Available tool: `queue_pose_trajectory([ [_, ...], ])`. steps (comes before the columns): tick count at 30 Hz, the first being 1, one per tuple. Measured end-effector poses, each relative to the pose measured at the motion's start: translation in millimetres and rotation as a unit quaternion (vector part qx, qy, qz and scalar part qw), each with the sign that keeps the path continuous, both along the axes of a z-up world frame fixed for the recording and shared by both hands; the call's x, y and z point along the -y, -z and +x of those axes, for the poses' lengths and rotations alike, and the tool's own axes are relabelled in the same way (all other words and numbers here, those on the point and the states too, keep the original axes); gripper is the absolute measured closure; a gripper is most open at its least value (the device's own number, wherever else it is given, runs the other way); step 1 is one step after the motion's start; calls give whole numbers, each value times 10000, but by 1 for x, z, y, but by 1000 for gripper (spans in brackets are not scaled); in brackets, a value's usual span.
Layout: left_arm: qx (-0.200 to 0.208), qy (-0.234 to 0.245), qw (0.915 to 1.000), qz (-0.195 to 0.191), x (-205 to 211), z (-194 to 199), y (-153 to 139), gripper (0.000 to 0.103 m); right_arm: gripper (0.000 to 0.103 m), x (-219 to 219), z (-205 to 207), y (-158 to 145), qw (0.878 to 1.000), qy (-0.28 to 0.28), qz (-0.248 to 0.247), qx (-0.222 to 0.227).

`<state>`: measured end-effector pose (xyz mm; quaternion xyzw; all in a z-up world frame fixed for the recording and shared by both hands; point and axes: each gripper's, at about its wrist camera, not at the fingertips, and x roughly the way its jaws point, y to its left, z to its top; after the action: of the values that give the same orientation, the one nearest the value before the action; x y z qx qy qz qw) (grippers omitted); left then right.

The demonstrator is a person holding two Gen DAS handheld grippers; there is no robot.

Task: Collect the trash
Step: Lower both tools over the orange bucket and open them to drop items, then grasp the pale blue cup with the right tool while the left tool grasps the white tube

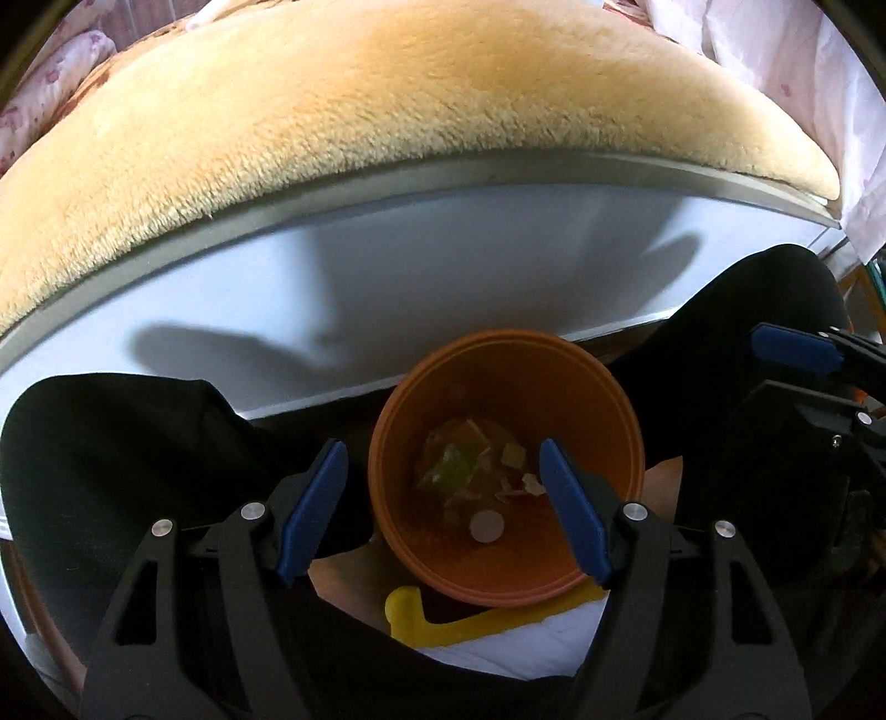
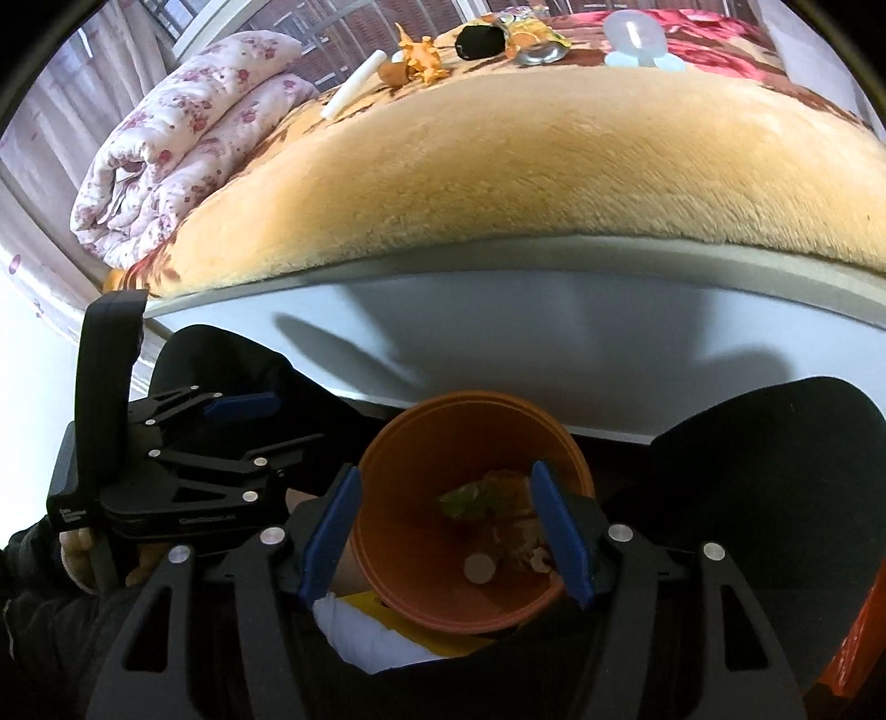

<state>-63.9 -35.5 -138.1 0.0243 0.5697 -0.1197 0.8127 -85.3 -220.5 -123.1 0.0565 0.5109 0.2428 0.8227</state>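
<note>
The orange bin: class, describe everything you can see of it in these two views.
The orange bin is a round, plastic-looking tub, upright and open-topped, narrowing towards its base. It stands below the bed's edge, between the person's dark-clothed knees. Inside lie green and pale scraps and a white disc. A yellow object shows beside its base. Both tongs hang open above it; nothing visibly grips it.

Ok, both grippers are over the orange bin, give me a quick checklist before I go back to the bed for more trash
1. Left gripper empty: ok, jaws apart, nothing between the pads.
2. Right gripper empty: ok, jaws apart, nothing held.
3. Scraps inside the orange bin: ok, paper bits and a white disc lie at the bottom.
4. Bin upright: ok, mouth faces up.
5. Trash left on the bed: not ok, orange peel, a white stick and a crushed wrapper remain.
6. Bin has room: ok, only the bottom is covered.
</note>
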Motion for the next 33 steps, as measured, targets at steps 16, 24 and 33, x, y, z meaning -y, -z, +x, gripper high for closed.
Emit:
queue_pose_trajectory([
  [16,1856,61,9825,143,-24,20,-107,19,39,24,48,-87,9948,86,53,1010],
  [24,2274,-693,9711,-198,-52,86,-140,19,33,56,153,-125,9838,857,92,1570],
  [33,2143,-958,9701,-614,-52,120,-134,19,22,61,274,-117,9777,1303,-346,1608],
])
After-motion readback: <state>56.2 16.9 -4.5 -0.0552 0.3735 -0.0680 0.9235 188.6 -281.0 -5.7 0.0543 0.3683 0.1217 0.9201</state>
